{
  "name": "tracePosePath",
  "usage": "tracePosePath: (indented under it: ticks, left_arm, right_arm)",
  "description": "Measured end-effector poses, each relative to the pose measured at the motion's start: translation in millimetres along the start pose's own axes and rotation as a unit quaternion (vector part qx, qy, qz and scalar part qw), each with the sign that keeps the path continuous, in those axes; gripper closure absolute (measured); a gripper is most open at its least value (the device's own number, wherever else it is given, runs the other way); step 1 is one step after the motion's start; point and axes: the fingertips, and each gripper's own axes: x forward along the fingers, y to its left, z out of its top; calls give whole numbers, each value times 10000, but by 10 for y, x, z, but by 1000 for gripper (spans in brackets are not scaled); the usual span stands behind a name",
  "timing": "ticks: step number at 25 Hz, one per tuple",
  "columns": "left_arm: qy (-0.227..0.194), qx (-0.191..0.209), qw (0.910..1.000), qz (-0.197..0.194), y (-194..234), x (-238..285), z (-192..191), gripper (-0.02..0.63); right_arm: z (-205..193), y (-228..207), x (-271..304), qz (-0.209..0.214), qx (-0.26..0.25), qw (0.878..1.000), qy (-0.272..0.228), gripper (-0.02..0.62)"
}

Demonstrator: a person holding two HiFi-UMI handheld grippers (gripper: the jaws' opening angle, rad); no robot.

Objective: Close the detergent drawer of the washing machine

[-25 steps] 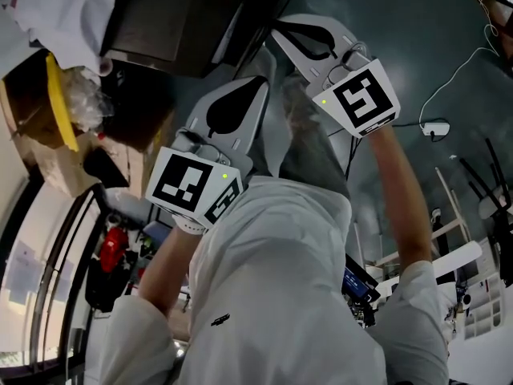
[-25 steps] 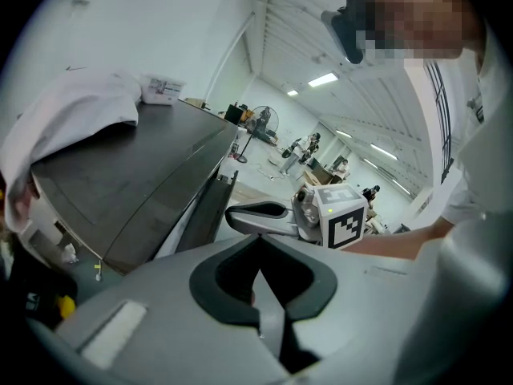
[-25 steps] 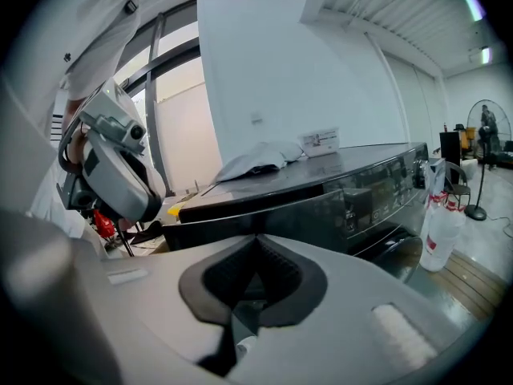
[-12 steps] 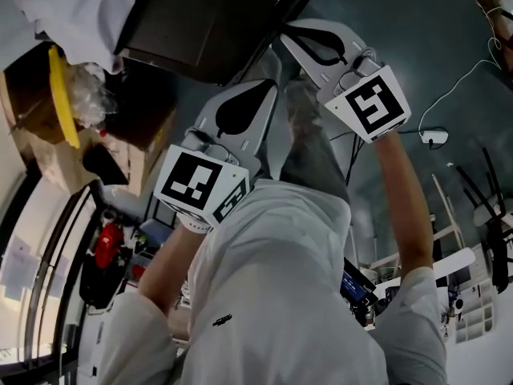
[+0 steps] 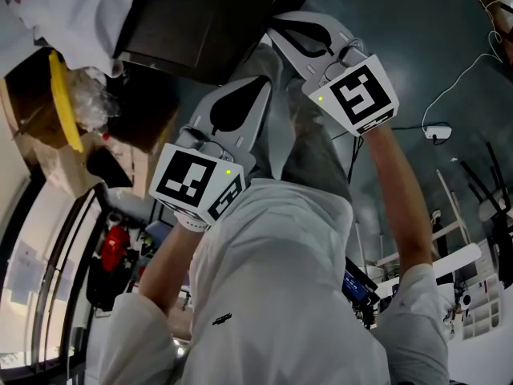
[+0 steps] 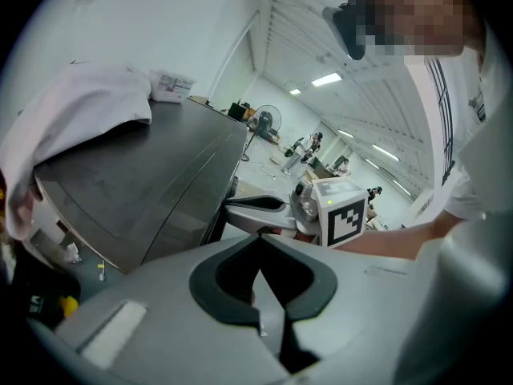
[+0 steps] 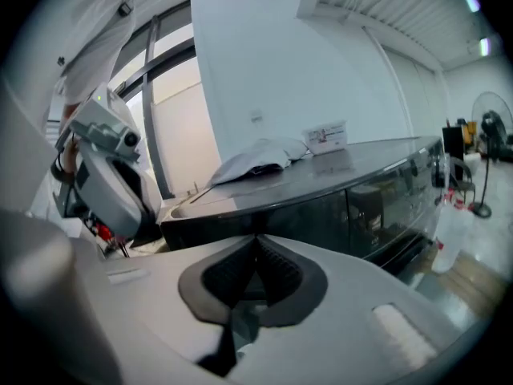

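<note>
The dark grey washing machine stands ahead of me, and its flat top fills the left gripper view. I cannot make out the detergent drawer on its front. My left gripper is held just off the machine's edge, its jaws shut with nothing between them. My right gripper is a little farther forward, close to the machine's front corner. It is also shut and empty. Each gripper shows in the other's view: the right one and the left one.
A white cloth and a small label card lie on the machine's top. A cardboard box with a yellow strip stands at the left. A white cable with a power strip lies on the floor at the right. A fan stands beyond the machine.
Both grippers drifted slightly right and up half a second ago, then came back to about where they were. Their jaws stayed shut.
</note>
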Motion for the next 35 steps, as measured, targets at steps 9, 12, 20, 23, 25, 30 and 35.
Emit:
tracePosePath:
  ticks: [9,12,20,23,25,30,35]
  left_arm:
    - [-157,118,9998,25,-103,-56,110,592]
    - [-284,123,9995,24,-182,-87,139,594]
    - [-425,218,9988,61,-366,-200,199,594]
    - [-561,263,9981,57,-438,-222,243,594]
    - [-626,302,9976,38,-500,-234,284,594]
    - [-825,382,9959,-8,-655,-294,362,592]
    - [-1044,495,9932,-107,-882,-342,500,594]
  right_arm:
    - [9,-2,33,-98,118,9999,3,592]
    - [24,-13,-23,-99,180,9998,-19,594]
    - [133,75,-406,-237,-12,9997,8,593]
    - [226,77,-615,-399,-106,9991,15,594]
    - [284,77,-762,-530,-188,9984,49,594]
    - [429,183,-1110,-626,-100,9980,-40,594]
    - [622,246,-1538,-937,-106,9955,-132,594]
